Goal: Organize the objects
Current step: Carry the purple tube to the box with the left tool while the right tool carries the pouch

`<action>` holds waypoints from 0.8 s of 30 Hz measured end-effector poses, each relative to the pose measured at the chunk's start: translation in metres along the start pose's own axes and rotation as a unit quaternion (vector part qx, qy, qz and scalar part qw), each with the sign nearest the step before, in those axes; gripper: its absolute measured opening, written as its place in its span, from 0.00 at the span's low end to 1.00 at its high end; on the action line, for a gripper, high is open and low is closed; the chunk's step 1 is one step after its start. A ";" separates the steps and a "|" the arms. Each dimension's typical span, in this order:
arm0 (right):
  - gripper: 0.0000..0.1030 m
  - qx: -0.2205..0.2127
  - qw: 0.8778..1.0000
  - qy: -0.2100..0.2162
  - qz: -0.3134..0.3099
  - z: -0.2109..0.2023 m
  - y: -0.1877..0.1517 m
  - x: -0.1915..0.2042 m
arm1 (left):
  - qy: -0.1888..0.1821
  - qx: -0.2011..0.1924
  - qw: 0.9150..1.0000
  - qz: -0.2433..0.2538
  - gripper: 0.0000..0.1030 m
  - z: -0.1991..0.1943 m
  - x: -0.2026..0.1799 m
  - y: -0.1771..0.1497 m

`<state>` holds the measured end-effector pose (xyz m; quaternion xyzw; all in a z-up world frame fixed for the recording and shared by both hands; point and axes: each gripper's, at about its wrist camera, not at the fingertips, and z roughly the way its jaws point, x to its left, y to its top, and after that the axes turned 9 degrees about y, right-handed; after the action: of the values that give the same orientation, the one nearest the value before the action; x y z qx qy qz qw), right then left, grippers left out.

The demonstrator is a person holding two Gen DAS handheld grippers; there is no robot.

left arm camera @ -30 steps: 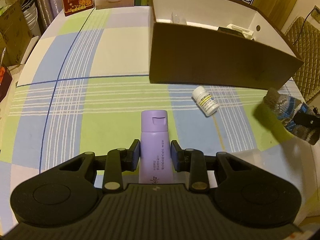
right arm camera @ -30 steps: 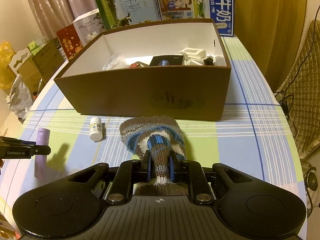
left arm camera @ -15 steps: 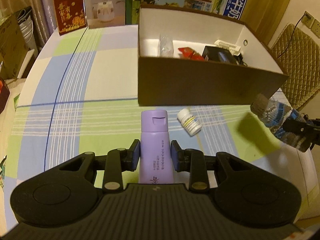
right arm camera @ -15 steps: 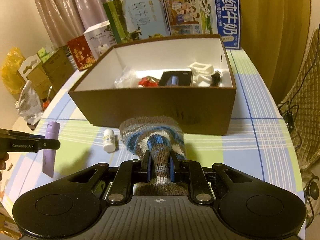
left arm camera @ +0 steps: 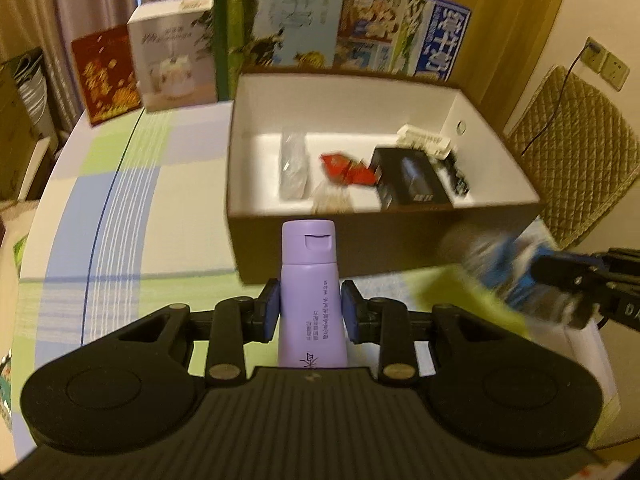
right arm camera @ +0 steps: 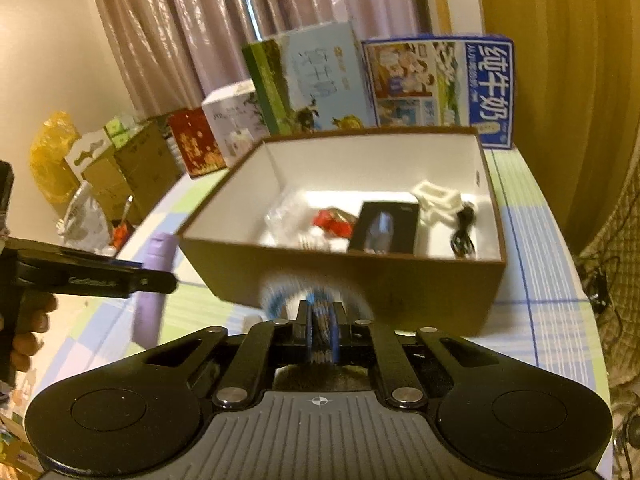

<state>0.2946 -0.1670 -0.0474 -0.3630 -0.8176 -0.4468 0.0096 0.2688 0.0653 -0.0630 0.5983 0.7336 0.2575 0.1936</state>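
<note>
A lived-in room of a home, to judge by the furnishings. Long pleated curtains across the back wall, an ochre drape beside them. A table under a checked green, blue and cream tablecloth, with milk cartons, a white appliance box and a red gift box lined along its far edge. A quilted chair cover at the right, a wall socket with a cable plugged in. Cardboard boxes and plastic bags stacked on the floor.
</note>
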 end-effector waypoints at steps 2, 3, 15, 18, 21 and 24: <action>0.00 -0.004 1.000 0.003 -0.008 0.003 0.007 0.002 | -0.006 -0.012 1.000 0.003 0.26 -0.001 -0.005 0.011; 0.00 -0.003 1.000 0.003 -0.014 0.006 0.011 0.003 | -0.006 -0.016 1.000 0.006 0.26 0.000 -0.008 0.016; 0.81 0.089 0.996 0.001 -0.022 0.026 -0.023 -0.015 | -0.011 -0.006 1.000 -0.009 0.26 0.006 -0.003 0.014; 0.82 0.128 0.992 -0.005 -0.010 0.040 -0.038 -0.021 | -0.007 0.002 1.000 -0.017 0.26 0.005 0.004 0.006; 0.82 0.149 0.989 -0.005 0.008 0.054 -0.052 -0.027 | -0.003 0.006 1.000 -0.024 0.26 0.003 0.010 -0.002; 0.82 0.166 0.986 -0.014 0.008 0.071 -0.064 -0.028 | 0.003 0.011 1.000 -0.028 0.26 0.001 0.014 -0.008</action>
<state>0.2985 -0.1525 -0.1453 -0.3693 -0.8773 -0.3001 0.0622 0.2603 0.0778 -0.0687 0.5791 0.7532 0.2457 0.1924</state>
